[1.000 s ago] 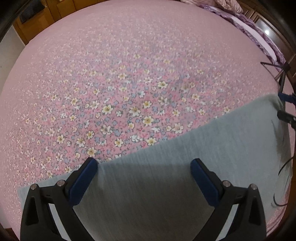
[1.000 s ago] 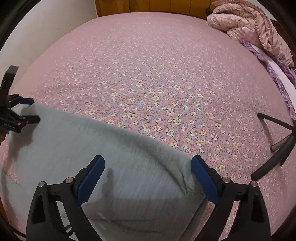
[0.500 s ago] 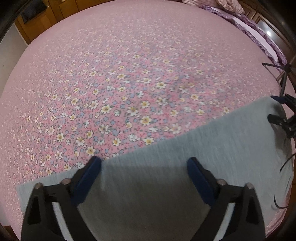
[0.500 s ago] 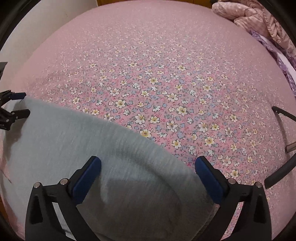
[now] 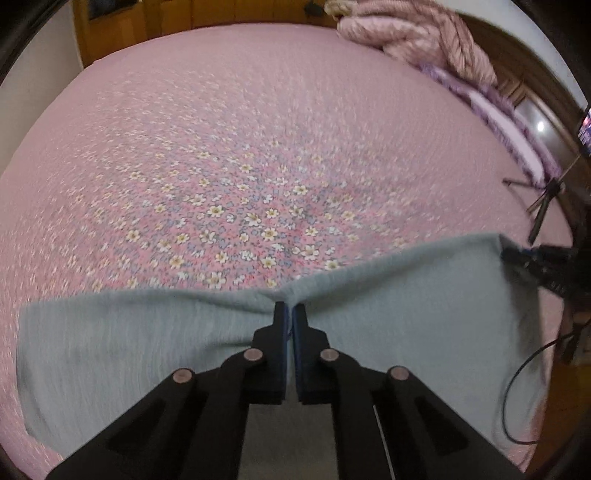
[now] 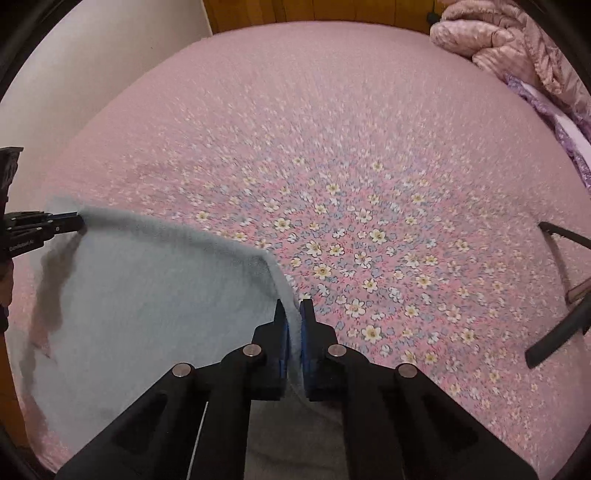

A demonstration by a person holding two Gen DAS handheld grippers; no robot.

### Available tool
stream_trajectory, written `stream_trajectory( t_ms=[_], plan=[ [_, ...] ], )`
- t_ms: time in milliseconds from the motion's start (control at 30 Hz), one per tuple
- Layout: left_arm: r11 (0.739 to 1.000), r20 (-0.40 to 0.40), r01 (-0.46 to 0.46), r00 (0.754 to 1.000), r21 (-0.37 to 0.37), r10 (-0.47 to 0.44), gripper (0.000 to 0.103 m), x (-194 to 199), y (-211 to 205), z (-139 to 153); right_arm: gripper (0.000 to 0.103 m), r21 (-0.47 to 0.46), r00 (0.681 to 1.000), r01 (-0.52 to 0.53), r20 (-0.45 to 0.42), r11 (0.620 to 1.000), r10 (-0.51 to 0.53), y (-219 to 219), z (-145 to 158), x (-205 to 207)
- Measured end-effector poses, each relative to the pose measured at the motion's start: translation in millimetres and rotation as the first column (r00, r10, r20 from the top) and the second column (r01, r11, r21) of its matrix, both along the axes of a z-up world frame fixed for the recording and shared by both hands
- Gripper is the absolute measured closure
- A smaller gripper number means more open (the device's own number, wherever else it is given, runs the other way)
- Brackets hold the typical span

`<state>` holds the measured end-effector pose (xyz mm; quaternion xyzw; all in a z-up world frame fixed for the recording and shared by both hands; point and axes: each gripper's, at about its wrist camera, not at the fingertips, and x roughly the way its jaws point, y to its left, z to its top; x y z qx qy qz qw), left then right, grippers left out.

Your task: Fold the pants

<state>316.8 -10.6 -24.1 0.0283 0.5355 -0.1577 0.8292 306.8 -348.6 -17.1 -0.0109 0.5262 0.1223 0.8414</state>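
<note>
Grey pants (image 5: pixel 388 332) lie spread on the near part of a pink floral bed (image 5: pixel 258 147). My left gripper (image 5: pixel 289 310) is closing tight on the far edge of the cloth, which puckers up between its blue pads. My right gripper (image 6: pixel 293 314) is closing likewise on the far right corner of the pants (image 6: pixel 147 295), with a strip of cloth between its pads. Each gripper shows in the other's view: the right gripper (image 5: pixel 511 254) at the pants' right end, the left gripper (image 6: pixel 70 223) at the left edge. The cloth between them is lifted and slightly taut.
A rumpled pink quilt (image 6: pixel 498 37) and purple bedding (image 5: pixel 517 122) lie at the bed's far right. A tripod (image 5: pixel 546 199) stands off the right side, a black cable (image 5: pixel 517 387) hangs near it. Wooden furniture (image 5: pixel 147 26) backs the bed. Dark bars (image 6: pixel 561 332) cross the right.
Both grippers went from wide open above the pants to shut on its far edge. The edge has lifted off the bed, and both views have tilted up to show more of the bed.
</note>
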Motion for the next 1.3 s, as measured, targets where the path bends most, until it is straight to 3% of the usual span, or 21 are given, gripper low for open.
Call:
stream_trajectory(
  t_ms=[400, 633, 833, 1033, 1300],
  plan=[
    [0.996, 0.129, -0.019, 0.991, -0.084, 0.029, 0.101, -88, 13, 64, 0.097, 0.053, 0.990, -0.029, 0.136, 0.998, 0.021, -4, 56, -69],
    [0.995, 0.189, -0.016, 0.981, -0.096, 0.034, 0.101, -152, 7, 82, 0.097, 0.058, 0.985, -0.059, 0.165, 0.997, 0.049, 5, 65, -110],
    [0.994, 0.199, -0.024, 0.979, -0.106, 0.045, 0.101, -201, 7, 75, 0.097, 0.056, 0.985, -0.063, 0.162, 0.996, 0.053, 4, 61, -147],
    [0.982, 0.135, -0.077, 0.986, -0.170, 0.101, 0.101, -239, 20, 54, 0.097, 0.064, 0.990, -0.048, 0.138, 0.997, 0.039, -1, 45, -182],
    [0.978, 0.035, -0.097, 0.994, -0.184, 0.105, 0.101, -264, 21, 18, 0.096, 0.078, 0.998, -0.021, 0.063, 0.997, 0.016, -3, 11, -203]
  ],
)
